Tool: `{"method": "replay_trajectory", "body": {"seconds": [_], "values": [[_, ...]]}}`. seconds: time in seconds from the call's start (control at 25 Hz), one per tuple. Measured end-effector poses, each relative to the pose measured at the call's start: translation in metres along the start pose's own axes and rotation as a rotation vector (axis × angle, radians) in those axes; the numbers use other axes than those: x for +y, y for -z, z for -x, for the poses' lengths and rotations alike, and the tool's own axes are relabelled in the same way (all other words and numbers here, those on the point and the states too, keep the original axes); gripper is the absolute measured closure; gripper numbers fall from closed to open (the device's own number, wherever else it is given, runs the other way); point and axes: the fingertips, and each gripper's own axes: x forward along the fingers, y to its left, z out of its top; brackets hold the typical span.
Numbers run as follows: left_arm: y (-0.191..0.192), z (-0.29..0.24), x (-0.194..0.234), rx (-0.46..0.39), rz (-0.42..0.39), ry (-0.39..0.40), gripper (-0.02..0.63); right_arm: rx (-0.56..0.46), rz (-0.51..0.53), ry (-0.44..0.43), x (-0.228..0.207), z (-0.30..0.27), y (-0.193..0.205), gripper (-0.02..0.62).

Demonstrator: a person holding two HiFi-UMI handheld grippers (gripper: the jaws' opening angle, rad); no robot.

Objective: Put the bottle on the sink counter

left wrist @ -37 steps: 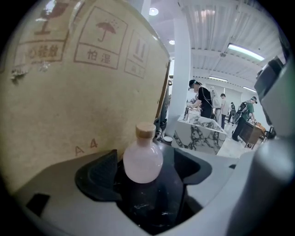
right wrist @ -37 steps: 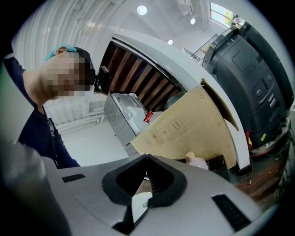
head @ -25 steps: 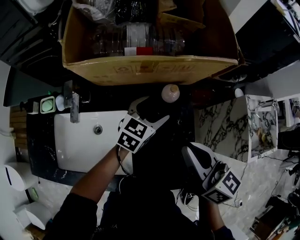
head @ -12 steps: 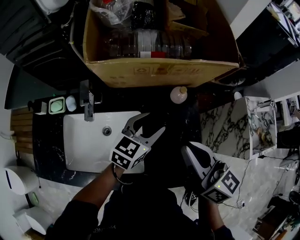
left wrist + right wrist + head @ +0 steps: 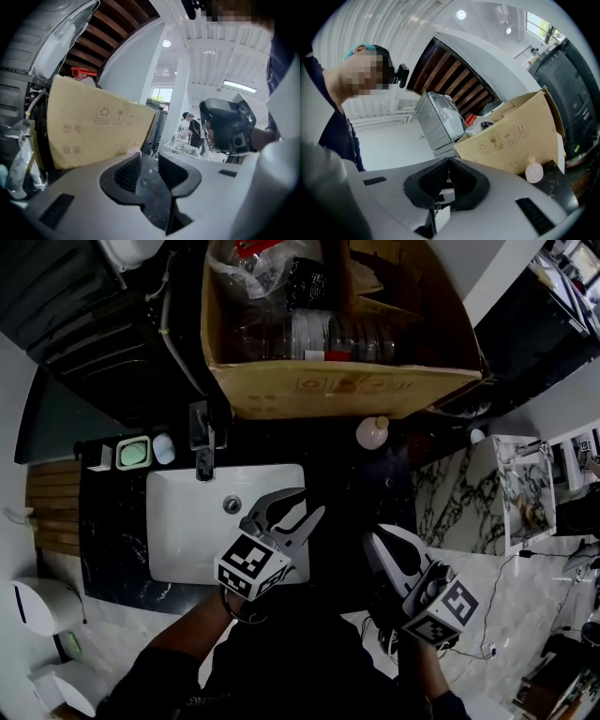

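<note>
A small pale round bottle (image 5: 372, 432) (image 5: 534, 172) stands upright on the dark sink counter (image 5: 352, 484), just in front of the cardboard box (image 5: 337, 381). My left gripper (image 5: 298, 503) hovers over the right end of the white basin (image 5: 183, 521), well short of the bottle. Its jaws have just been closing; a narrow gap remains and nothing is between them (image 5: 149, 161). My right gripper (image 5: 373, 542) is lower right, near the counter's front edge, shut and empty (image 5: 449, 165).
The big cardboard box, also in the left gripper view (image 5: 93, 126), holds clear bottles and bags and overhangs the counter's back. A faucet (image 5: 202, 442) and a green soap dish (image 5: 133, 453) sit behind the basin. A marbled side unit (image 5: 459, 493) stands at the right.
My left gripper has drawn back from beside the bottle toward me and its jaws have narrowed. The bottle stays standing on the counter. The right gripper has hardly shifted in view.
</note>
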Motion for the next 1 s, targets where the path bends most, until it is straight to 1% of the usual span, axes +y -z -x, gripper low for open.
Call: {"method": "replay_trajectory", "body": {"seconds": [0.24, 0.36, 0.72, 1.0], "values": [[-0.007, 0.029, -0.003, -0.027, -0.009, -0.001, 0.543, 0.007, 0.004, -0.003, 0.018, -0.006, 0.004, 0.569], [-0.013, 0.041, -0.006, -0.040, -0.029, -0.008, 0.563, 0.015, 0.010, -0.010, 0.024, -0.008, 0.008, 0.569], [-0.038, 0.064, -0.016, -0.106, -0.094, -0.035, 0.586, 0.034, 0.034, -0.045, 0.039, -0.016, 0.014, 0.569], [-0.043, 0.074, -0.024, -0.108, -0.106, -0.044, 0.594, 0.051, 0.049, -0.062, 0.047, -0.016, 0.017, 0.569]]}}
